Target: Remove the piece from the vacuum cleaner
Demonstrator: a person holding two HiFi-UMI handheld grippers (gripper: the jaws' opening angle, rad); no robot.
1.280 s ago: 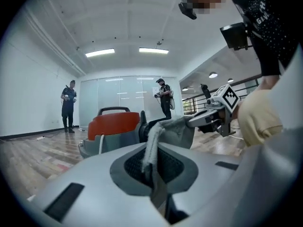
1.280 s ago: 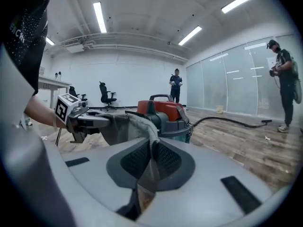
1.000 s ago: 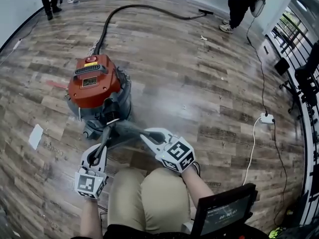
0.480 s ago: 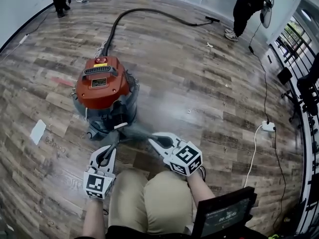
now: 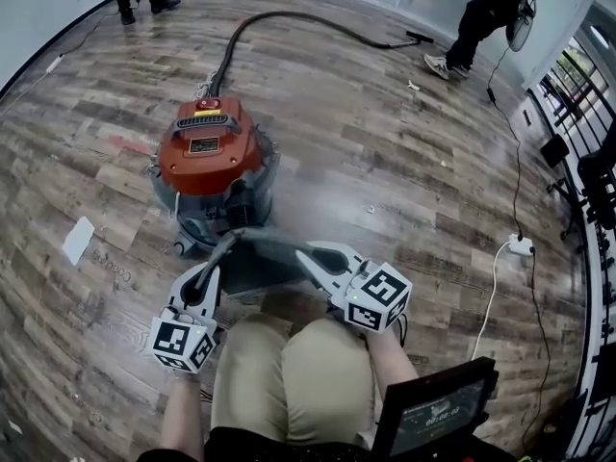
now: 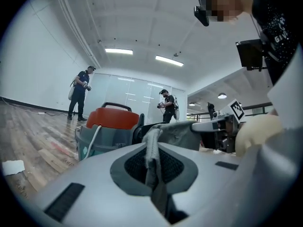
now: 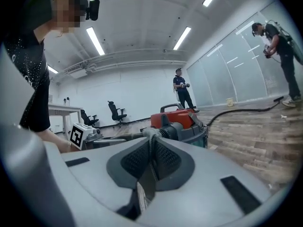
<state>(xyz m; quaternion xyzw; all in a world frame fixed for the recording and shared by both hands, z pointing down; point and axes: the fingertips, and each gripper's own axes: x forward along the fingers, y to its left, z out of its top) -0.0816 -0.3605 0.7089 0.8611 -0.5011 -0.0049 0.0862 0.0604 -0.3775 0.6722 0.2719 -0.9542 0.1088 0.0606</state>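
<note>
So it's a big open room with a wood-plank floor (image 5: 414, 152), pale walls and glass partitions at the far end, and strip lights overhead. A couple of people (image 5: 484, 12) are standing way at the back. The vacuum cleaner (image 5: 214, 162), red lid on a grey tub, sits on the floor right in front of the kneeling person, with its black hose (image 5: 289, 17) snaking off toward the far wall. There's a scrap of white paper (image 5: 79, 240) off to its left and a white plug block (image 5: 520, 246) with its cable over on the right.

Both arms are low and reaching forward over the knees. The left gripper (image 5: 223, 248) angles up toward the vacuum's front, and the right gripper (image 5: 303, 256) points in from the right. The grey fabric piece (image 5: 262, 261) is stretched between them, just in front of the tub and apparently attached to its front. Each gripper is clamped tight on an edge of that fabric.
</note>
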